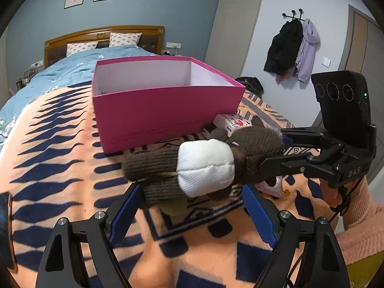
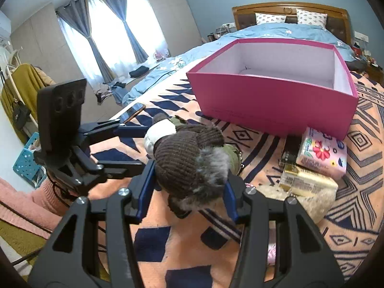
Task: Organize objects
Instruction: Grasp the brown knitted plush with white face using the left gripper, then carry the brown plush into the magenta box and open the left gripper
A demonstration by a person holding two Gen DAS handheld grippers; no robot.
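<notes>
Item: knitted toy [image 2: 189, 160], brown with a white middle, held clear of the blanket [image 1: 60, 168].
Right tool [image 2: 189, 192]: jaws partly closed, both blue pads pressed on the toy's head end; the toy is carried by this tool alone.
Left tool [image 1: 189, 206]: jaws wide apart, nothing gripped; the toy's legs hang just ahead of and between its pads [image 1: 124, 216], the left pad close to a leg, contact not certain.
Box [image 2: 276, 100]: pink, open-topped, ahead of the right tool and slightly to its right; what can be seen of the inside is bare.
Loose goods: tissue pack [image 2: 321, 153] and gold packet [image 2: 307, 180], to the right of the right tool, near the box's front corner.
Phone [image 2: 133, 111]: beyond the left tool, at the bed's edge.
Step in hand (judged): toy to be lifted over the box's near wall and set inside.
Handling advice: the soft head is likely to squash, so the grip is best kept firm; the dangling legs should be raised above the rim before moving forward; the left tool may be used to steady the body; release only once the toy is well inside.
</notes>
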